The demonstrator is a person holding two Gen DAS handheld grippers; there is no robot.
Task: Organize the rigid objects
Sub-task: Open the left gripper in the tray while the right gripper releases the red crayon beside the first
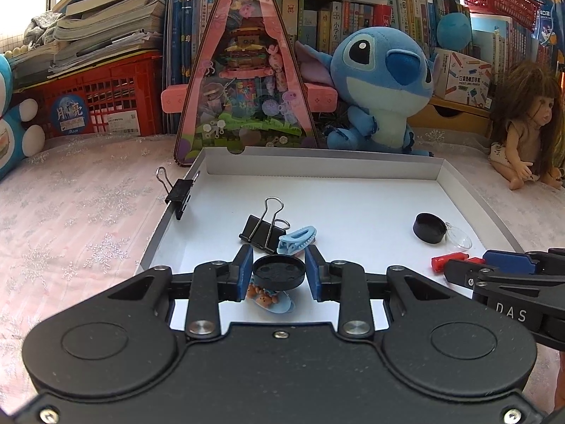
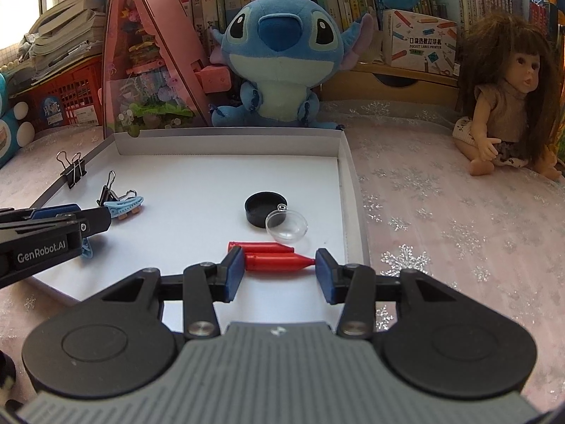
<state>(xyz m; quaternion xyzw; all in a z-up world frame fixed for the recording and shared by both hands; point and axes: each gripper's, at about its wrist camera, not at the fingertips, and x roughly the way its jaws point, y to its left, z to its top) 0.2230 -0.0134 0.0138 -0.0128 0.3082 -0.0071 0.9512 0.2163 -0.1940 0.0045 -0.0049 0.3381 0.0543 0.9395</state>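
So the left gripper (image 1: 279,272) has its jaws around a round black cap (image 1: 279,272), left pad touching, small gap on the right, near the front of the white tray (image 1: 317,169). The right gripper (image 2: 279,268) sits jaws wide around a red pointed piece (image 2: 279,262), a second red one (image 2: 261,247) just behind it

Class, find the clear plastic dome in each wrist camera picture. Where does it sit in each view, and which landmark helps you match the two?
Left wrist view: the clear plastic dome lies at the right, in the white tray, touching the black round lid.
Right wrist view: the dome lies near the centre, just beyond the red pieces.
Shared landmark: the same black lid beside it.
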